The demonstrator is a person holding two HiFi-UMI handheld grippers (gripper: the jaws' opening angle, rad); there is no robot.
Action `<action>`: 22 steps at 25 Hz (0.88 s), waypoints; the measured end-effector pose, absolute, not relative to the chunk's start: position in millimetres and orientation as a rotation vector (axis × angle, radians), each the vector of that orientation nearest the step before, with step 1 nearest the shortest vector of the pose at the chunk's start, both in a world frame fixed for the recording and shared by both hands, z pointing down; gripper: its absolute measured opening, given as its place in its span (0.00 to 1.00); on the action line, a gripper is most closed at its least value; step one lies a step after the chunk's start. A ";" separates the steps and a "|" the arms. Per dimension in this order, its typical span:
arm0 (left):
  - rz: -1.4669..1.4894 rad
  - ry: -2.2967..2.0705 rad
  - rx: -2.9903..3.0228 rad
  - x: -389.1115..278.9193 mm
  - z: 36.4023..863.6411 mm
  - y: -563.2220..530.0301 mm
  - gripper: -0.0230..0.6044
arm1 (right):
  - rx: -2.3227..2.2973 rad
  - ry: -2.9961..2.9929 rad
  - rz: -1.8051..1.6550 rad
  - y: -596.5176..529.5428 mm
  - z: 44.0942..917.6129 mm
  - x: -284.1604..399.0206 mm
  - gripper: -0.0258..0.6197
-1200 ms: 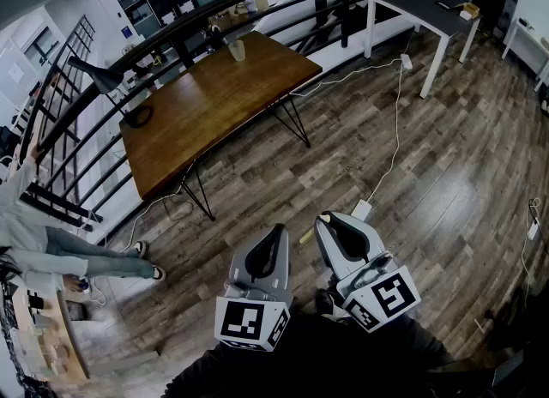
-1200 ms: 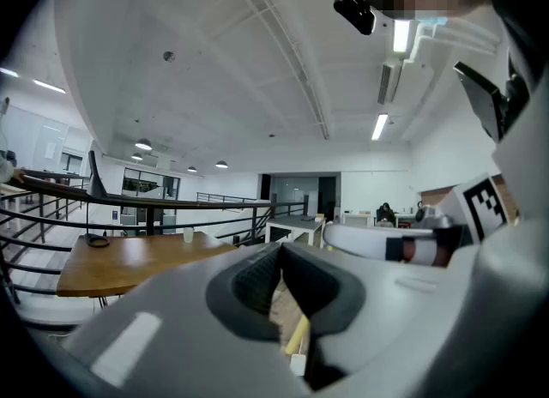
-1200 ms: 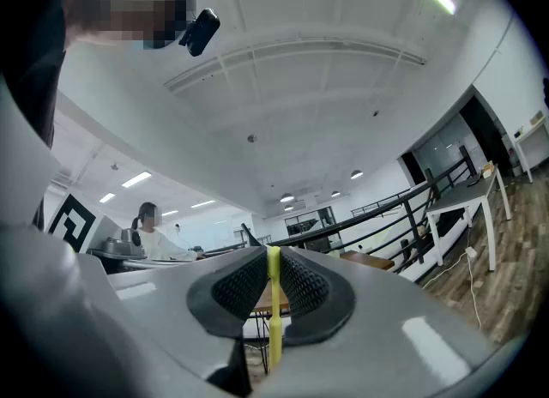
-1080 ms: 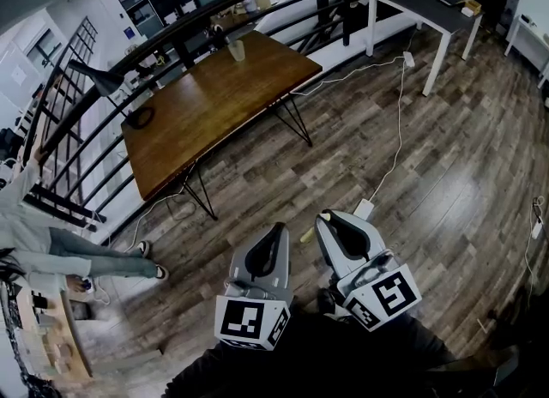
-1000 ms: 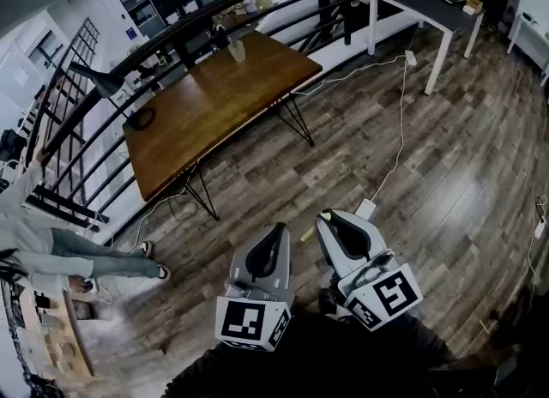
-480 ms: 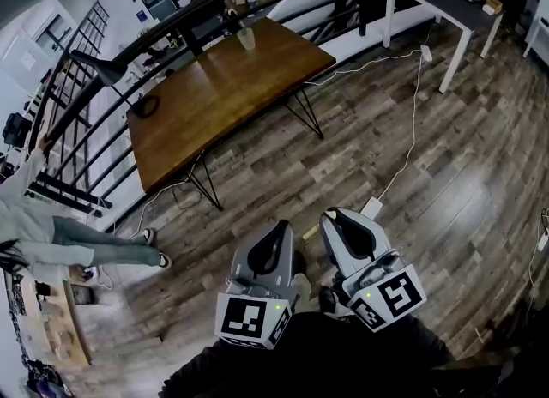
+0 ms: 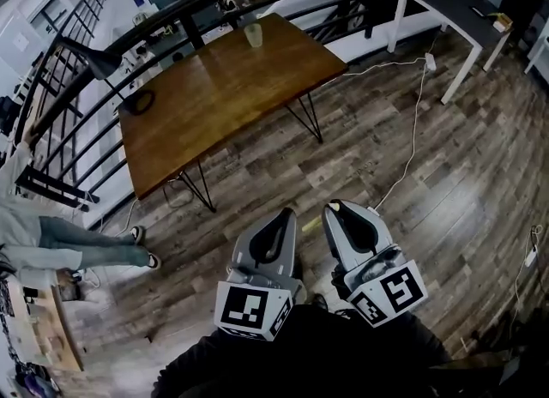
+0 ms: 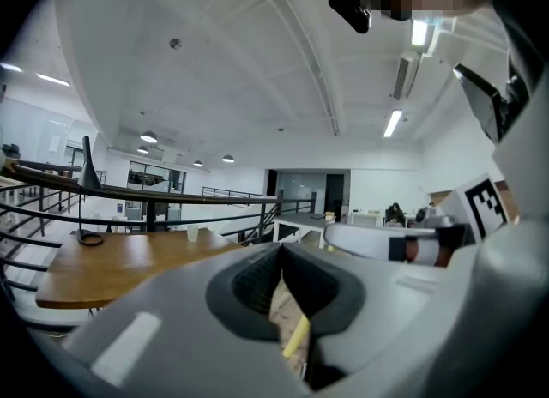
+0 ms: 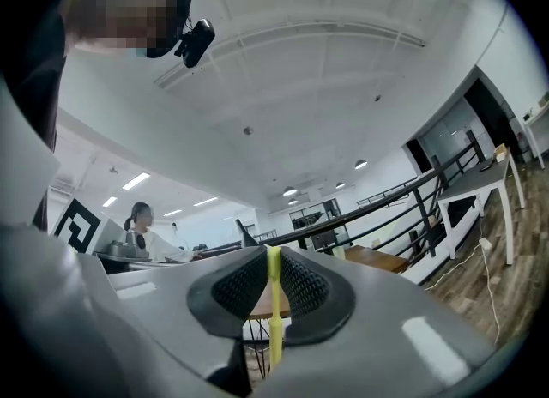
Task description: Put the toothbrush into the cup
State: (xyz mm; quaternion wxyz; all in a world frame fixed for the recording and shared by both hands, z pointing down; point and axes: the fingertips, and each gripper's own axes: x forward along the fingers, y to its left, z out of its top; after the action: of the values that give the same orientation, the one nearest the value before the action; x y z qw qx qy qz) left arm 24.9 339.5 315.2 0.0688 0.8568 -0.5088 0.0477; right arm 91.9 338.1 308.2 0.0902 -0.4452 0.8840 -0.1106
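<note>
Table (image 7: pixel 223 96) and cup (image 7: pixel 254 36) nearer, railing (image 7: pixel 192 36) behind.

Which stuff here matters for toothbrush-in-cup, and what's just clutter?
Job:
toothbrush, shut in the right tool
cup, far off on the wooden table

Lying about:
lamp
desk
floor cable

wooden table (image 7: pixel 214 96) by black railing (image 7: pixel 190 34) | desk lamp (image 7: pixel 87 56) on it | white cable (image 7: pixel 415 135) across plank floor (image 7: pixel 480 156)
</note>
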 end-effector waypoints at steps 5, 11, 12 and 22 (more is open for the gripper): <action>0.094 -1.516 2.564 4.6 320.8 305.1 0.05 | -1.331 2.665 -0.314 303.8 310.8 68.7 0.11; 0.006 -1.510 2.572 -30.7 313.1 266.3 0.05 | -1.345 2.700 -0.255 268.4 301.8 31.9 0.11; -0.007 -1.505 2.578 -35.9 310.3 260.0 0.05 | -1.348 2.701 -0.245 262.0 298.7 26.4 0.11; -0.085 -1.432 2.590 -56.1 309.7 219.2 0.05 | -1.409 2.721 -0.182 223.6 287.8 0.3 0.11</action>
State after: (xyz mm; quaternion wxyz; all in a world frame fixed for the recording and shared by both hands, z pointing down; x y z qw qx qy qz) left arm -56.1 219.2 309.7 0.0903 0.8711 -0.4818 -0.0284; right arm 0.3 223.6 287.8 0.0361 -0.4587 0.8859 -0.0594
